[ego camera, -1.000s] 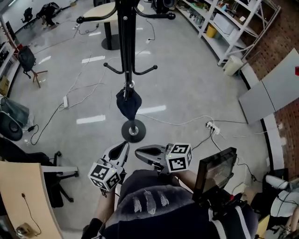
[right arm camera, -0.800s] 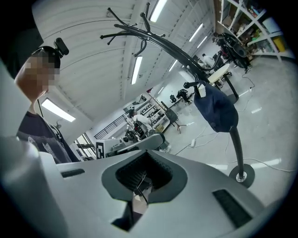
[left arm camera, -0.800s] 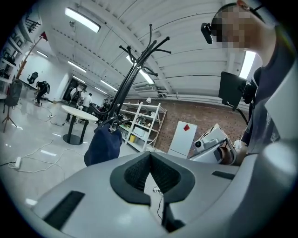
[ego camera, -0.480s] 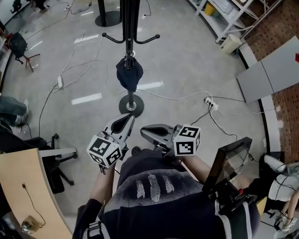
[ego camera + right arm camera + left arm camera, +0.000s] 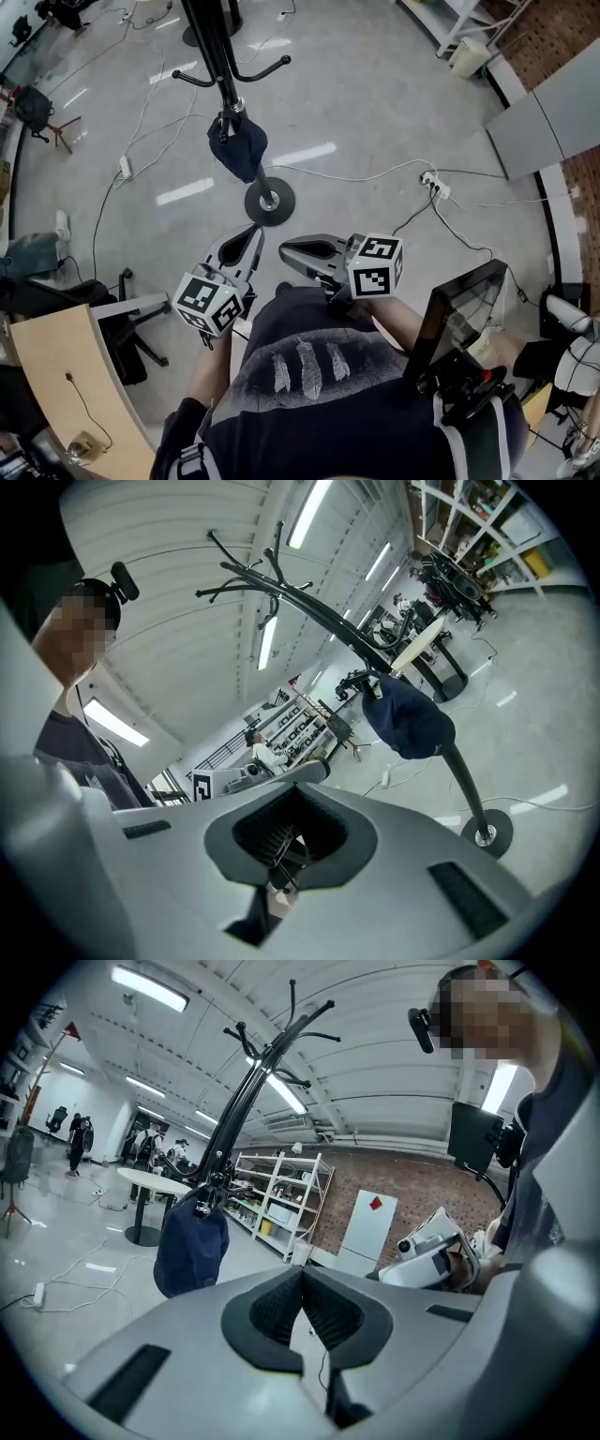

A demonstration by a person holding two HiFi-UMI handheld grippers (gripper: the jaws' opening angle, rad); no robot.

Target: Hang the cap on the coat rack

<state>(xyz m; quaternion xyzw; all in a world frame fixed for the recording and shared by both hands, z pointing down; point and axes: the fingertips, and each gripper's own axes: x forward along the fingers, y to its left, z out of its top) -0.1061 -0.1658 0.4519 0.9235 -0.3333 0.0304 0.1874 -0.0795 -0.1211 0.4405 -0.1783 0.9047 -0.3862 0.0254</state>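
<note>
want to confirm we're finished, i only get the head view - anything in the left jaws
observer: no, the left gripper is shut on nothing, jaws together.
operator: and the right
observer: the right gripper is shut and empty too.
operator: top of the rack is cut off for me, anything up there
observer: the top hooks are bare in the left gripper view; only the cap, lower down, hangs on the rack.
</note>
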